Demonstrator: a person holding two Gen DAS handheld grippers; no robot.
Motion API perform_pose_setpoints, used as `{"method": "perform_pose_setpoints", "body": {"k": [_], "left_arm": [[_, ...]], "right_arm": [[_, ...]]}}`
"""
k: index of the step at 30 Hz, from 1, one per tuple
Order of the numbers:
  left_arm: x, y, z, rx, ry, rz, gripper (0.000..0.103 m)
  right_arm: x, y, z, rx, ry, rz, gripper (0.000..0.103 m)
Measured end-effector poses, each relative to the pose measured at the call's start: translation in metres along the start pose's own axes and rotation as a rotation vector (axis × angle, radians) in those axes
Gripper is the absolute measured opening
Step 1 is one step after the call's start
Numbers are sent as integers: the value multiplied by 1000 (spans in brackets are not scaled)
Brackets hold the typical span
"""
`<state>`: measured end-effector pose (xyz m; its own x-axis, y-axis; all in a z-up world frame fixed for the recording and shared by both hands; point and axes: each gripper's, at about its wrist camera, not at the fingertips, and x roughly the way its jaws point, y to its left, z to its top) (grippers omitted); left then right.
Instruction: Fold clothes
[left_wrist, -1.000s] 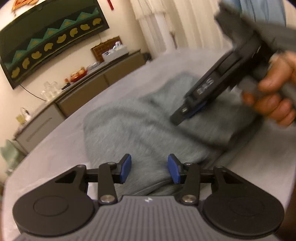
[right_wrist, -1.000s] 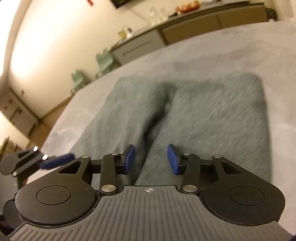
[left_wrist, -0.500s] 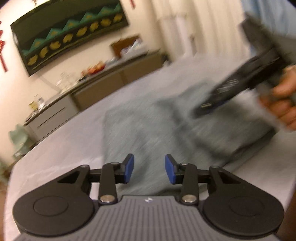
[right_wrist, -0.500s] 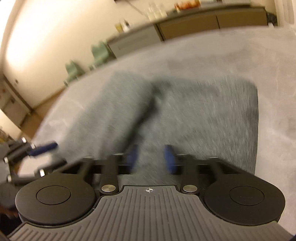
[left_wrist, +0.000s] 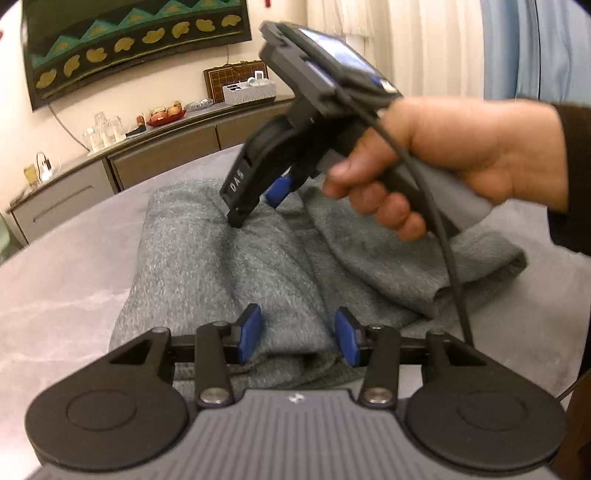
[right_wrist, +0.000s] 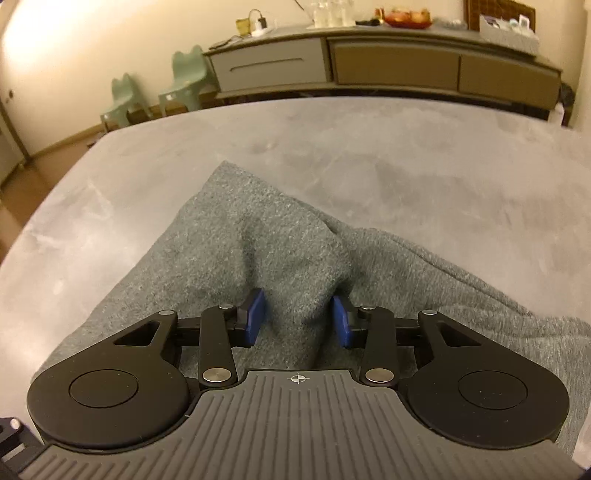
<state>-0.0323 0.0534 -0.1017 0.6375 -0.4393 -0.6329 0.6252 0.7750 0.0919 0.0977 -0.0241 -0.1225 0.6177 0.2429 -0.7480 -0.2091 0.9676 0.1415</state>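
A grey knitted garment (left_wrist: 229, 266) lies partly folded on the grey table (left_wrist: 62, 295), one layer turned over at the right (left_wrist: 406, 258). My left gripper (left_wrist: 298, 334) hovers at the garment's near edge. Its jaws are opening a little, the blue pads astride a low ridge of cloth without pinching it. A person's hand (left_wrist: 461, 155) holds my right gripper (left_wrist: 258, 206) tilted down onto the far part of the garment. In the right wrist view the right gripper (right_wrist: 298, 319) is closing on a puckered ridge of the garment (right_wrist: 295, 273), both pads against it.
Bare table (right_wrist: 369, 147) stretches beyond the garment. A long sideboard (right_wrist: 388, 62) with glasses and a fruit bowl stands against the wall, with two green chairs (right_wrist: 184, 81) to its left. A black cable (left_wrist: 454, 258) hangs from the right gripper over the cloth.
The right gripper has swept from the right to the middle of the garment and dropped onto it; cloth now bunches between its pads. The left gripper has rolled level.
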Motion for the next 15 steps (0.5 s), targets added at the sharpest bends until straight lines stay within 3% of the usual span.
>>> {"method": "perform_pose_setpoints", "body": {"k": [2, 4, 6, 8, 10, 13, 15], "left_arm": [[-14, 17, 2, -89, -46, -38, 45], [-36, 37, 4, -151, -129, -7, 45], [-42, 59, 5, -221, -151, 64, 44], [-38, 79, 4, -297, -141, 117, 42], [-22, 93, 1, -352, -103, 136, 42], [3, 85, -8, -288, -23, 129, 41], [10, 74, -14, -227, -11, 144, 42]], "right_arm": [[-7, 1, -1, -37, -7, -8, 41], [-17, -6, 1, -13, -23, -17, 42], [-37, -13, 10, 49, -80, -17, 41], [-47, -10, 20, 77, -119, 12, 41], [-27, 1, 28, 60, -71, 35, 41], [10, 18, 39, 25, 20, 67, 39], [29, 28, 38, -44, 28, 2, 37]]}}
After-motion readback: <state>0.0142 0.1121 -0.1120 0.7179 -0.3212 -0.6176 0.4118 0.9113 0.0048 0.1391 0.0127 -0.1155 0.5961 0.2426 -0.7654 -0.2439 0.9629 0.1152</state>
